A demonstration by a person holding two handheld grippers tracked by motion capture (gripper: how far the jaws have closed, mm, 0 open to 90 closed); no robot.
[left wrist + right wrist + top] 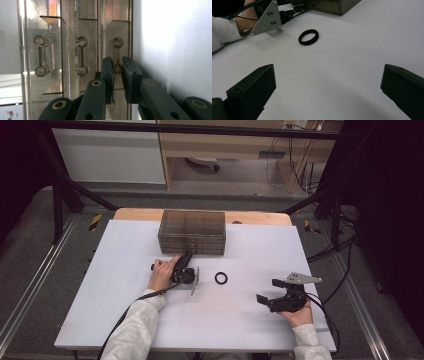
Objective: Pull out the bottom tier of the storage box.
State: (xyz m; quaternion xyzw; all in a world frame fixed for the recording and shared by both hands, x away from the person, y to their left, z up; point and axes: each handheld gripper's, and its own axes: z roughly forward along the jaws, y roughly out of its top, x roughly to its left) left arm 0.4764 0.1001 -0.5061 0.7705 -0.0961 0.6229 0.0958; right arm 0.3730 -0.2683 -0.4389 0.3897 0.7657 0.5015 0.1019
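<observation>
Nearest the camera, the right gripper (266, 290) is resting low on the white table (125, 320) at the person's right, its jaws standing wide apart with nothing between them. Just beyond it, toward mid-table, a black ring (221, 278) is lying flat on the bare surface, well apart from both grippers. Left of the ring, the left gripper (187, 256) is lying on its side, the grey plate (195, 281) turned toward the ring, and is pointing at the front of the clear drawer box (192, 232). In the left gripper view its jaws are nearly closed around the handle of the end drawer (117, 55), the one next to the table surface; a narrow gap is showing, and whether the pads are pressing on the handle is not clear. Farthest off, the box is sitting at the table's back edge, drawers shut.
</observation>
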